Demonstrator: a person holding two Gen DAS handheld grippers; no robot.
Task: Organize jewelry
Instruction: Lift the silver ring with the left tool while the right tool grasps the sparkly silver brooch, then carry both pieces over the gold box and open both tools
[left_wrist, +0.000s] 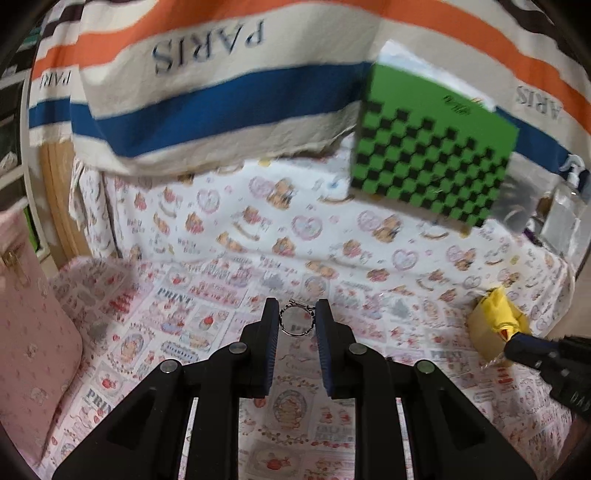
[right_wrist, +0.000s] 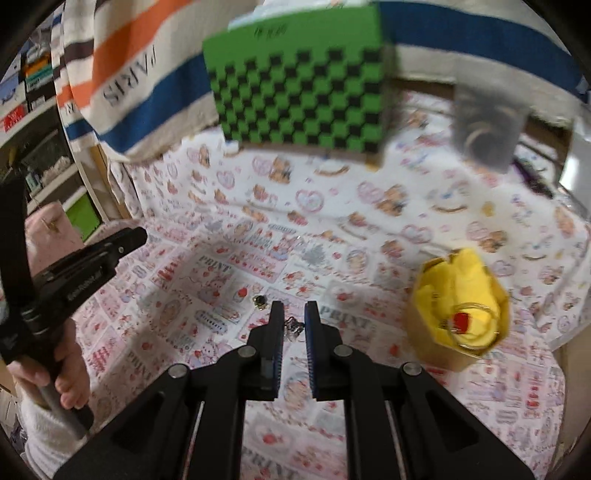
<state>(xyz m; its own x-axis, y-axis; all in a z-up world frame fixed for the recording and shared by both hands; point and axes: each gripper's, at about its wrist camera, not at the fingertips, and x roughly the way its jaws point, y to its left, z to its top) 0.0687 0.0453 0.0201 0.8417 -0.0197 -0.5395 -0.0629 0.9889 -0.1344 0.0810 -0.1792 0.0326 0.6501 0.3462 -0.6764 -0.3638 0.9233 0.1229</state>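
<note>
Two ridged fingers (left_wrist: 272, 332) pinching thin metal ring (left_wrist: 296, 319), patterned cloth (left_wrist: 221, 295)

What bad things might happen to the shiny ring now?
The ring sits pinched only by its edges in the left gripper, above the patterned cloth; it might slip out and be hard to spot there. The right gripper holds small jewelry loosely, which might drop too.
</note>
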